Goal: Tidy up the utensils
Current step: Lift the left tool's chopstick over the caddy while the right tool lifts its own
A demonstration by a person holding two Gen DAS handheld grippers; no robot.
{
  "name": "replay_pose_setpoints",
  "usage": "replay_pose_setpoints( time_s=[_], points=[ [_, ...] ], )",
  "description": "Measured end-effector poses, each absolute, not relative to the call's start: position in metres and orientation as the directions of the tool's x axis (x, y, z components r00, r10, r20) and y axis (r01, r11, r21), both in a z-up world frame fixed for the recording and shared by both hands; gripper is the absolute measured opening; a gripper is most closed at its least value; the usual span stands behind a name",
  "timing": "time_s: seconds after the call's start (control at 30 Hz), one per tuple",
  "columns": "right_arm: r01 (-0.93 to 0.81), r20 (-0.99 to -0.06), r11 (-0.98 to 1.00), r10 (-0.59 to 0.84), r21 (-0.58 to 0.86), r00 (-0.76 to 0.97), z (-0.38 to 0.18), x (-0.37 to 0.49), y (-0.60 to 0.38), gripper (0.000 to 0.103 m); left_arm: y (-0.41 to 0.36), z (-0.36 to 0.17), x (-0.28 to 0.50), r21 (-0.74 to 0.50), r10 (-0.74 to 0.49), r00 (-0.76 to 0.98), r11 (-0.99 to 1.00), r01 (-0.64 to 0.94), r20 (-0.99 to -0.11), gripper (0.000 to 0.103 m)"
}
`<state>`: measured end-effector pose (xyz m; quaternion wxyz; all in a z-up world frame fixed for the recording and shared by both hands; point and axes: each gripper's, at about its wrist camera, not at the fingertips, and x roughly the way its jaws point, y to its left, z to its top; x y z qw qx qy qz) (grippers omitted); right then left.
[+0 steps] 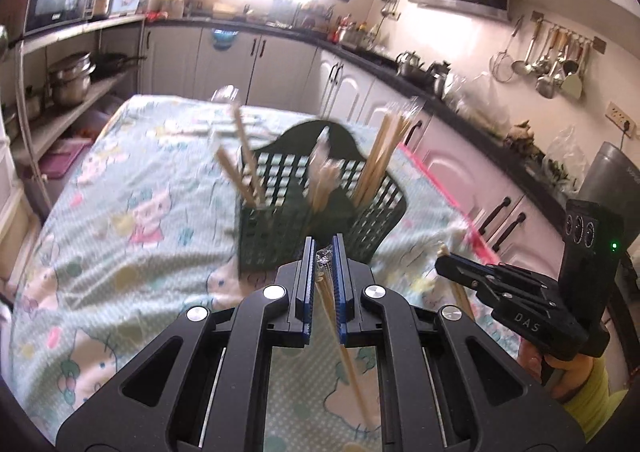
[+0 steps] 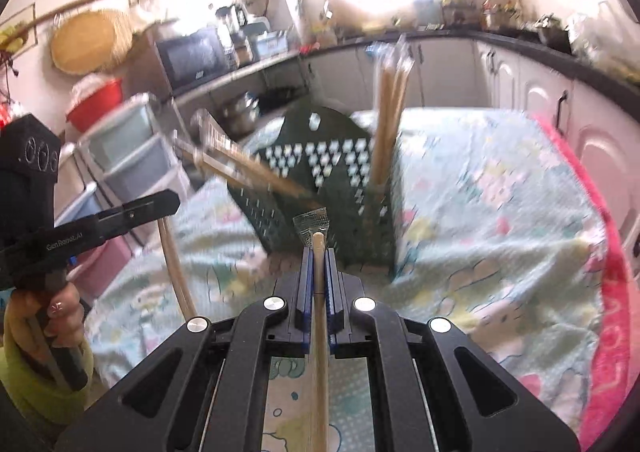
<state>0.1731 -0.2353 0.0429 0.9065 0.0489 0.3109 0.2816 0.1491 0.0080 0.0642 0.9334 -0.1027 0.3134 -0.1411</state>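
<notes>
Holding a wrapped pair of chopsticks (image 1: 340, 336) clenched between its blue pads, the left gripper (image 1: 323, 252) faces the dark green utensil basket (image 1: 280, 228), which stands at twelve o'clock in its view on the cartoon-print tablecloth (image 1: 120, 212). The right gripper (image 2: 319, 252) is likewise clamped on a single wrapped chopstick pair (image 2: 320, 332), with the basket at about twelve o'clock and near its fingertips. Bundles of chopsticks already stand in the basket: one leaning out at ten o'clock (image 1: 244, 168), another upright at one o'clock (image 1: 384, 152). Both views are blurred, so the exact compartments cannot be told.

Judging by this, each held pair is due to go into the basket. The risks: the light perforated basket could tip or slide on the soft cloth if a tip catches its rim; the slippery plastic wrap could let a pair twist in the grip; and the two grippers, close together, could knock each other or the leaning bundle.
</notes>
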Motion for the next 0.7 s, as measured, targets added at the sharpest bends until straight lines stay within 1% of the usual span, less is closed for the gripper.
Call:
replay_pose_setpoints(
  time_s=[0.2,0.27,0.43,0.53,0.7],
  points=[
    [-0.450,-0.421,0.852,0.524,0.268,0.741,0.070,0.163,-0.261,0.006,-0.002,0.091,0.148,-0.268,-0.347,0.794,0.933,0.239,-0.500,0.005],
    [-0.441,-0.364,0.851,0.521,0.283,0.772,0.079,0.159,-0.271,0.006,-0.004,0.098,0.147,-0.267,-0.355,0.799,0.931,0.251,-0.485,0.005],
    [-0.408,-0.260,0.868,0.478,0.283,0.839,0.091,0.152,-0.288,0.006,-0.012,0.114,0.147,-0.260,-0.370,0.811,0.925,0.277,-0.454,0.005],
    [-0.399,-0.229,0.873,0.465,0.282,0.855,0.096,0.153,-0.295,0.006,-0.017,0.122,0.148,-0.257,-0.379,0.814,0.922,0.290,-0.441,0.005],
    [-0.387,-0.225,0.881,0.450,0.273,0.864,0.101,0.161,-0.298,0.006,-0.026,0.133,0.153,-0.251,-0.391,0.817,0.917,0.309,-0.424,0.005]
  ],
)
